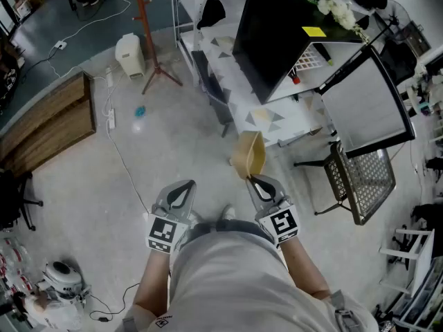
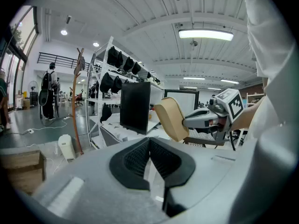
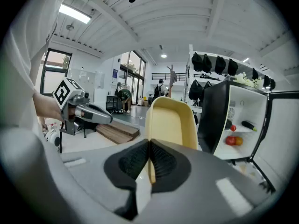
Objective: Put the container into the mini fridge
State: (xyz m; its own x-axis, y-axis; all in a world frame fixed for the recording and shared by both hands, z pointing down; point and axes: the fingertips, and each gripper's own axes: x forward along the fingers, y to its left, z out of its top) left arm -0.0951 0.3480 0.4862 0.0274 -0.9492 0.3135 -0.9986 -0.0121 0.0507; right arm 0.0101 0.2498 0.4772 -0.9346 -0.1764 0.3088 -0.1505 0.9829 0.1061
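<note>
R gripper [image 1: 256,180] holds tan container [image 1: 249,155] by its near edge, upright, over the floor [image 1: 159,144], near the bench [image 1: 239,92]. Black mini fridge [image 1: 277,33] on bench, door [image 1: 363,106] swung open. L gripper [image 1: 183,185] alongside, apart from container.

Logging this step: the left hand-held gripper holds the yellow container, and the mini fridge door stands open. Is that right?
No: the right hand-held gripper holds the yellow container, as the right gripper view shows; the left hand-held gripper is shut, empty. The mini fridge door does stand open.
</note>
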